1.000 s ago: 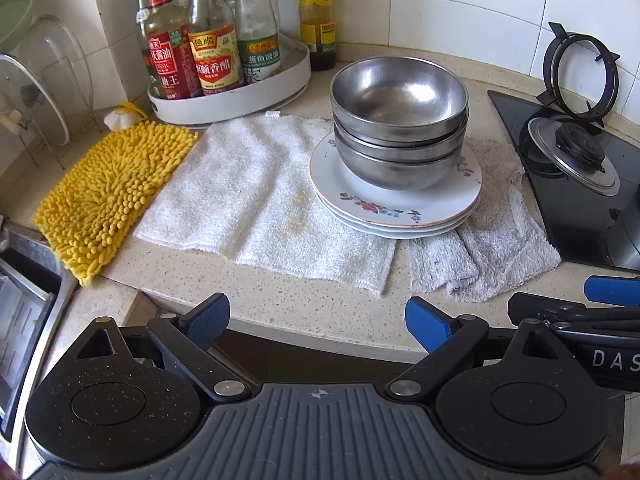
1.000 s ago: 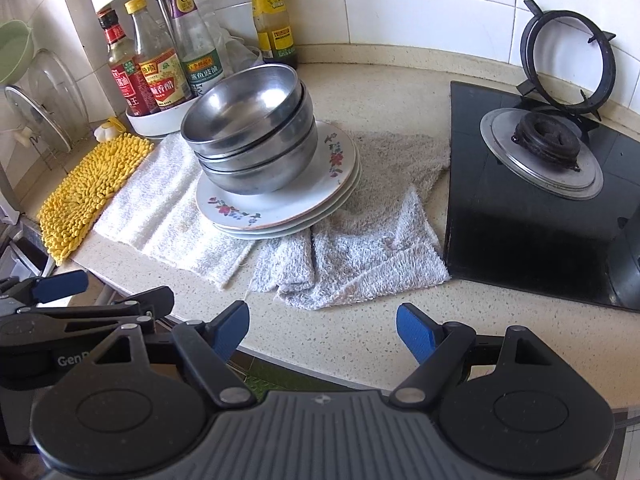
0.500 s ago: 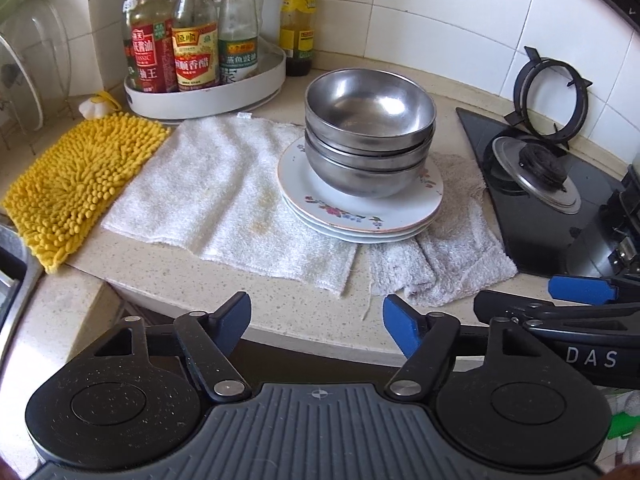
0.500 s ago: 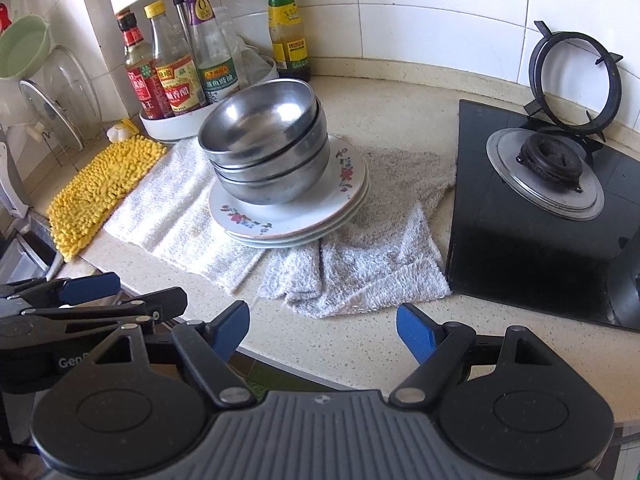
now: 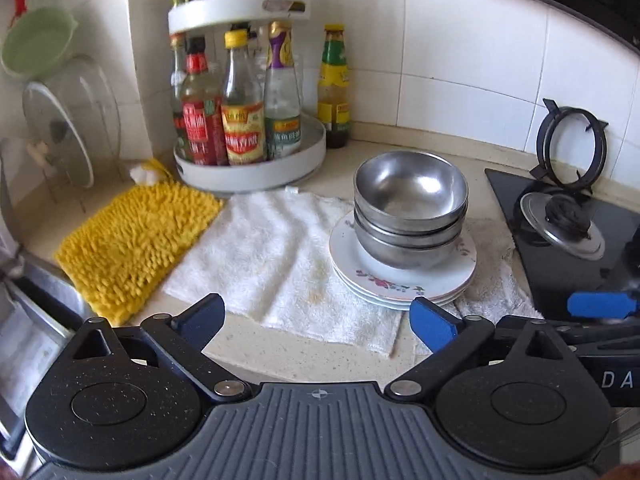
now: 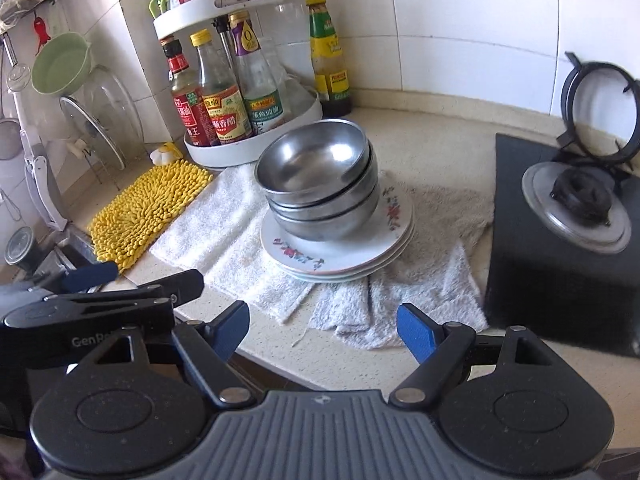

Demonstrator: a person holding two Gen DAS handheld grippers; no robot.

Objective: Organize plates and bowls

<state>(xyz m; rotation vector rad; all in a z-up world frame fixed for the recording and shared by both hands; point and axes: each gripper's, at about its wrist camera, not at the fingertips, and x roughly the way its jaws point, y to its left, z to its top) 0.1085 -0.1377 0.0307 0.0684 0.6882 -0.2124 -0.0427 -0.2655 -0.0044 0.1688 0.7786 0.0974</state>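
Observation:
A nest of steel bowls (image 5: 410, 210) (image 6: 320, 184) sits on a stack of white floral plates (image 5: 400, 280) (image 6: 344, 256), which rests on towels on the counter. My left gripper (image 5: 316, 320) is open and empty, held back at the counter's front edge, short of the plates. My right gripper (image 6: 324, 328) is open and empty, also at the front edge, in front of the plates. Each gripper shows at the side of the other's view.
A white towel (image 5: 276, 256) and a grey towel (image 6: 420, 280) lie under the stack. A yellow chenille mat (image 5: 132, 240) lies left. A two-tier bottle rack (image 5: 248, 128) stands behind. A gas hob (image 6: 568, 232) is at the right. Glass lids (image 5: 60, 128) lean at far left.
Both grippers have pulled back and tilted up, so more of the wall and the rack's upper tier shows. The bowls and plates have not moved. Both stay open.

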